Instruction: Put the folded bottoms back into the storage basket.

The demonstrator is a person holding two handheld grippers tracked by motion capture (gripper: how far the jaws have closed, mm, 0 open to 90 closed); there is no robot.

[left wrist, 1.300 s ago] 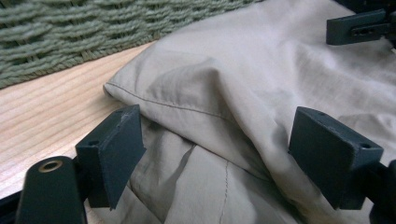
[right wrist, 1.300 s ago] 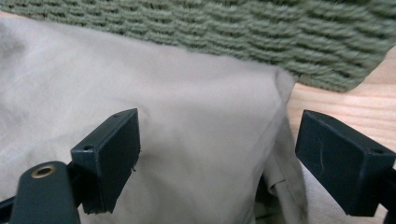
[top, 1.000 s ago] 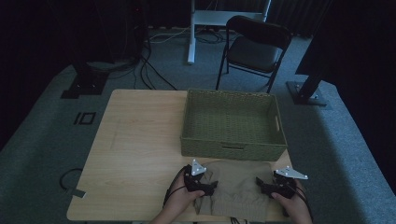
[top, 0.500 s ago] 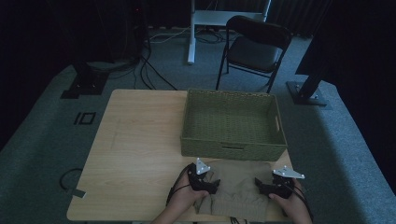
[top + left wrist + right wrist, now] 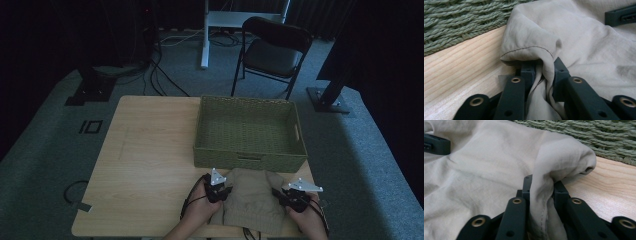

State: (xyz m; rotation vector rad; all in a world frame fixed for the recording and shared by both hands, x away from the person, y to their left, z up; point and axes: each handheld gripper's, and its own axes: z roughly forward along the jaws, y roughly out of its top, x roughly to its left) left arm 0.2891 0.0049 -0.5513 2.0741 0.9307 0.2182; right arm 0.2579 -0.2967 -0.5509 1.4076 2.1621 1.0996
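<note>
A beige cloth (image 5: 251, 200) lies crumpled on the wooden table (image 5: 145, 165) near its front edge, just in front of the woven basket (image 5: 248, 132). My left gripper (image 5: 220, 192) has just closed on the cloth's left edge; in the left gripper view a fold of cloth (image 5: 534, 45) is pinched between the jaws of that gripper (image 5: 543, 68). My right gripper (image 5: 292, 196) has likewise just closed on the right edge, with a bunched fold of cloth (image 5: 564, 157) squeezed in that gripper (image 5: 541, 185). Both hands rest low over the table.
The green woven basket (image 5: 456, 17) stands right behind the cloth, its wall (image 5: 599, 135) close to both grippers. A black folding chair (image 5: 272, 50) and cables lie on the floor beyond the table. Bare tabletop stretches to the left.
Both grippers' jaws have closed onto the cloth's side edges. The cloth has bunched up into a narrower heap between them. The hands stayed roughly in place.
</note>
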